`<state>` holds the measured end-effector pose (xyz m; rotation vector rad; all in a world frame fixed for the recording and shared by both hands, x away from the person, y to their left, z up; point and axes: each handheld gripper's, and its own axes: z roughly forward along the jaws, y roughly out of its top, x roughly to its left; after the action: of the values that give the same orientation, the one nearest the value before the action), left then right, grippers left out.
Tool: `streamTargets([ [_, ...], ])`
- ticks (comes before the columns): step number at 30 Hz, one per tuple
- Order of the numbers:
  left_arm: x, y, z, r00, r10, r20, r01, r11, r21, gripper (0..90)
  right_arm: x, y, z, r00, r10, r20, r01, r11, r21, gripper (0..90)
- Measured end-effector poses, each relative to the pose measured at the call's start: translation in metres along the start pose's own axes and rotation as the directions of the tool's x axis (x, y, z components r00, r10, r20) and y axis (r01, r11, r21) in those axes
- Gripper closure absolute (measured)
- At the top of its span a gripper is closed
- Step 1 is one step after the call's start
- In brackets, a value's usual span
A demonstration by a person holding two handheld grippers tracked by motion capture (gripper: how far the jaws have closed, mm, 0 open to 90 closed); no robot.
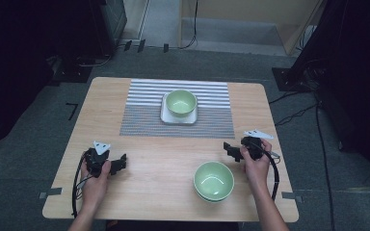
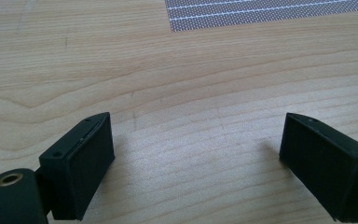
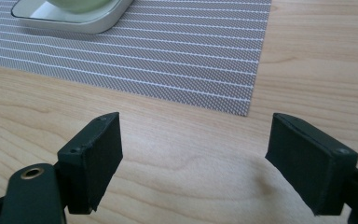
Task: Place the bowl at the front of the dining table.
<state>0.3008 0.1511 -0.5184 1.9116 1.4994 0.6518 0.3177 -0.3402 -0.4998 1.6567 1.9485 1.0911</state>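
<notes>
Bowls first: your right tool (image 1: 233, 150), jaws spread and holding nothing, sits just beside the near green bowl stack (image 1: 214, 181) on the table (image 1: 164, 168). Your left tool (image 1: 118, 163), also spread and empty, rests well apart. Another green bowl (image 1: 181, 102) sits on a tray (image 1: 166, 117) on the striped mat (image 1: 144, 113).
</notes>
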Motion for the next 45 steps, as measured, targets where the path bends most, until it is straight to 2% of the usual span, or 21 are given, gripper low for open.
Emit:
streamTargets([
  [16, 0.0, 0.0, 0.0, 1.0, 0.001, 0.0, -0.001, 1.0, 0.0, 9.7, -0.012, -0.022, -0.011, 0.9996, 0.023, 0.02, -0.023, 1.0, 0.006, 17.8],
  [22, 0.0, 0.0, 0.0, 1.0, 0.0, 0.0, 0.0, 1.0, 0.0, 9.7, -0.016, -0.033, -0.014, 0.999, 0.026, 0.037, -0.027, 0.999, 0.019, 17.9],
  [27, 0.0, 0.0, 0.0, 1.0, 0.0, 0.0, 0.0, 1.0, 0.0, 9.7, -0.021, -0.039, -0.02, 0.9979, 0.034, 0.055, -0.034, 0.999, 0.008, 18.0],
  [30, 0.0, 0.0, 0.0, 1.0, 0.0, 0.0, 0.0, 1.0, 0.0, 9.7, -0.021, -0.044, -0.023, 0.9946, -0.014, 0.103, 0.014, 1.0, 0.005, 18.0],
  [33, 0.0, 0.0, 0.0, 1.0, 0.0, 0.0, 0.0, 1.0, 0.0, 9.7, -0.015, -0.049, -0.024, 0.9816, -0.102, 0.162, 0.098, 0.995, 0.031, 17.3],
  [37, 0.0, 0.0, 0.0, 1.0, 0.0, 0.0, 0.0, 1.0, 0.0, 9.7, -0.015, -0.051, -0.026, 0.9831, -0.11, 0.146, 0.106, 0.994, 0.034, 16.4],
  [45, 0.0, 0.0, 0.0, 1.0, -0.001, 0.001, 0.001, 1.0, 0.0, 9.7, -0.015, -0.05, -0.025, 0.9828, -0.104, 0.152, 0.1, 0.994, 0.038, 13.7],
])
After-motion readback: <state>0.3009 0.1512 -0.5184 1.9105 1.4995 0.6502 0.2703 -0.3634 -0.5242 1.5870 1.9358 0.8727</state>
